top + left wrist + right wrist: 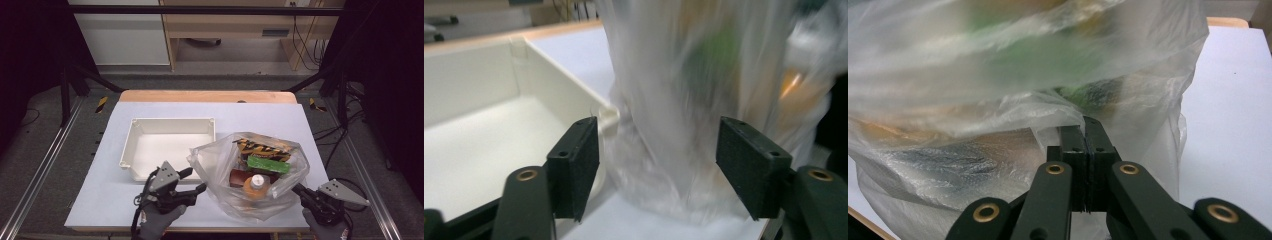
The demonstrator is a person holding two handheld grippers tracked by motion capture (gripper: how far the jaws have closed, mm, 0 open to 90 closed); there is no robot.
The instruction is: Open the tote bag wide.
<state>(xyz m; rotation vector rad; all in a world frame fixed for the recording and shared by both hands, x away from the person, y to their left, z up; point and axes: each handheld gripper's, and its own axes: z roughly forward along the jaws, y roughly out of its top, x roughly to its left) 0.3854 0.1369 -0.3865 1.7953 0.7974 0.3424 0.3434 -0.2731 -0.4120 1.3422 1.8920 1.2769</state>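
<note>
A white-topped desk (150, 200) with a wooden far edge stands on a grey floor, with dark frame rails at either side and pale cabinets across the top of the high view. Left of centre on the desk sits an empty, shallow white tray (131, 135).

Right of centre, low in the frame, stands a clear plastic bag (220, 165) with its mouth open upward. Inside it are an orange bottle with a white cap (256, 186), a green block (268, 164), a dark red-brown item (240, 177) and a packet with yellow and black stripes (262, 148).

At the lower left, a gloved hand (159, 224) comes in from the bottom edge and holds the left gripper (193, 180) angled toward the upper right, at the bag's left side. Its jaws stand wide apart; in the left gripper view the blurred bag (684, 100) stands in the gap between them, apart from both pads, with the tray's corner (606, 115) just beside the left jaw.

At the lower right, another gloved hand (325, 227) holds the right gripper (298, 190) pointing toward the upper left, at the bag's right edge. In the right gripper view (1084, 131) its jaws are pressed together, pinching a fold of the bag's film (1058, 107).
</note>
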